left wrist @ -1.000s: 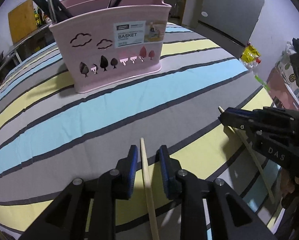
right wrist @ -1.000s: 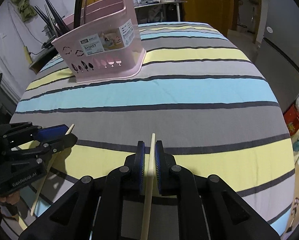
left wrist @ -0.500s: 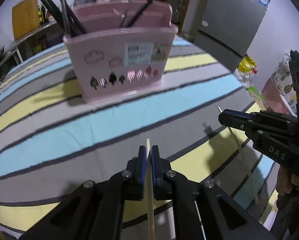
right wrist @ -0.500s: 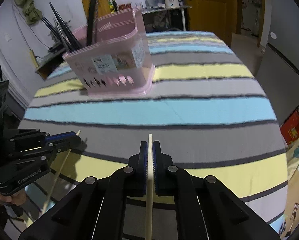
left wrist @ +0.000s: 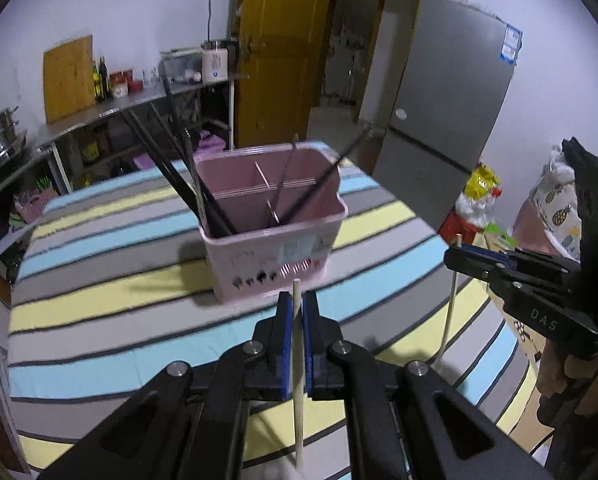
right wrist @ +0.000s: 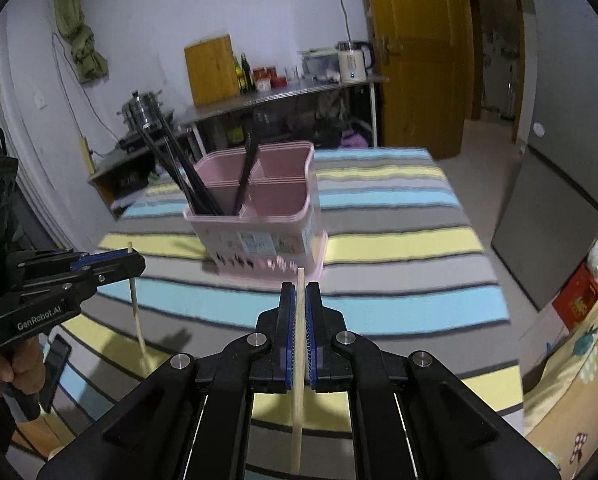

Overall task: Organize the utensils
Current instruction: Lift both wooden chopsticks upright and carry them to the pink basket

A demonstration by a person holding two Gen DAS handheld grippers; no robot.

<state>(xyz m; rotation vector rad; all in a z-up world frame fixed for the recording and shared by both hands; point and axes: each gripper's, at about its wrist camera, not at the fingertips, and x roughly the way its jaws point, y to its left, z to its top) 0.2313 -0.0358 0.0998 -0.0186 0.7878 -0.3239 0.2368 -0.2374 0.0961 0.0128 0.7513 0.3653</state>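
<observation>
My left gripper (left wrist: 297,300) is shut on a pale wooden chopstick (left wrist: 298,384) that runs back between its blue pads. My right gripper (right wrist: 299,290) is shut on a second wooden chopstick (right wrist: 297,400) in the same way. Both are lifted off the striped tablecloth (left wrist: 99,280), side by side. Each gripper shows in the other's view: the right gripper (left wrist: 457,258) at the right edge, the left gripper (right wrist: 133,264) at the left edge. Ahead stands a pink divided utensil basket (left wrist: 275,248) (right wrist: 259,236) with several dark chopsticks (left wrist: 179,176) leaning in its compartments.
The striped table ends near a grey refrigerator (left wrist: 451,112) on the right. A steel counter (right wrist: 267,96) with bottles, a kettle and a cutting board runs behind the table. A yellow door (right wrist: 415,52) stands at the back. Bags and boxes (left wrist: 479,200) sit on the floor at right.
Both grippers closed on the chopsticks that lay between their pads and rose from the cloth. The view has tipped up, so the basket's open top and the room behind it show.
</observation>
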